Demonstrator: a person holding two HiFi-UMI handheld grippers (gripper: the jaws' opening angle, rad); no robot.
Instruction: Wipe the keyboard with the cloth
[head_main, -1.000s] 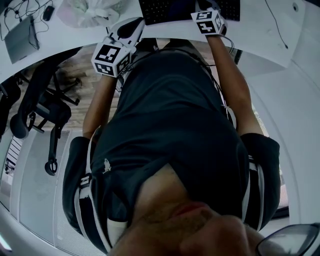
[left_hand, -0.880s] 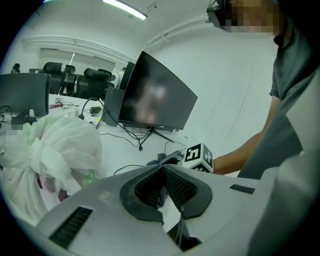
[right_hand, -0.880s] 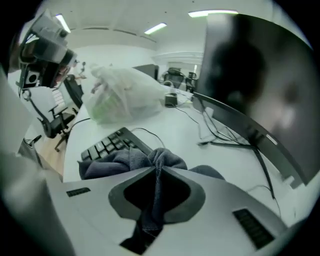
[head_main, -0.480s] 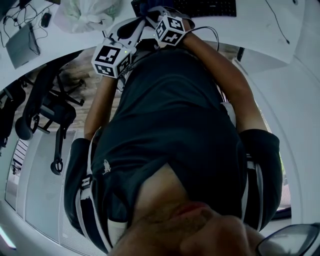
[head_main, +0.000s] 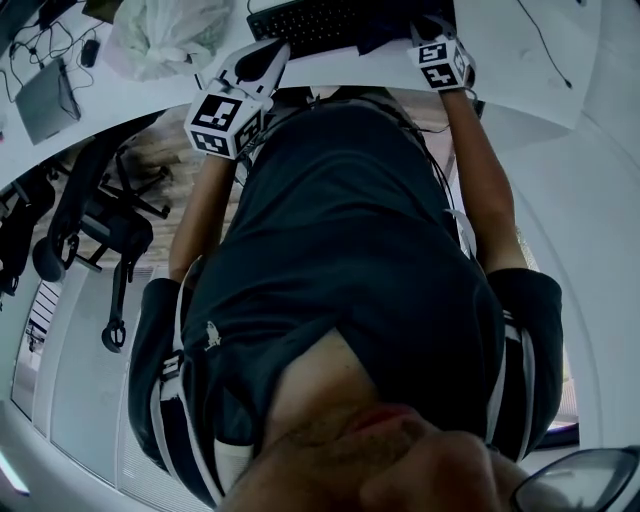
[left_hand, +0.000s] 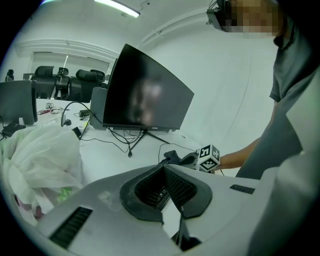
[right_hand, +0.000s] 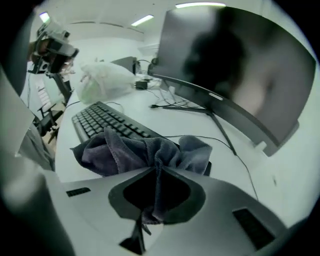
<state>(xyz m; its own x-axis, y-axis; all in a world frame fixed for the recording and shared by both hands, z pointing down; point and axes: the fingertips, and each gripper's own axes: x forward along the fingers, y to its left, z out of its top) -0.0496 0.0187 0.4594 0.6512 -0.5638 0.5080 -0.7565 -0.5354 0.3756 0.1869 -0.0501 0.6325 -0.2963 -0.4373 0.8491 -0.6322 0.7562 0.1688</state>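
**A:** Your right gripper (right_hand: 156, 190) is clamped on the cloth (right_hand: 142, 149). A fold is pinched between the jaws, and the rest bunches out ahead of them.

**B:** Agreed. Your left gripper (left_hand: 167, 187) has its jaws drawn narrow with nothing between them. In the head view it hangs at about 7 o'clock from the keyboard (head_main: 320, 22), off the near edge of the desk (head_main: 520, 60).

**A:** So the wipe is your right hand's job. It holds the cloth and it is the nearer hand, sitting over the keyboard's 3 o'clock end in the head view.

**B:** Mind the long axis. From your head it runs 9 to 3 across the top of the desk. In your right gripper view the rows of keys stretch away from the cloth toward 10 o'clock.

**A:** Then I judge that your stroke should travel along that line, from the 3 o'clock end toward 9.

**B:** One caution: the bunch covers the near keys, but I cannot tell whether it is pressing on them or just above. You will probably need to settle it onto the keys before dragging it.
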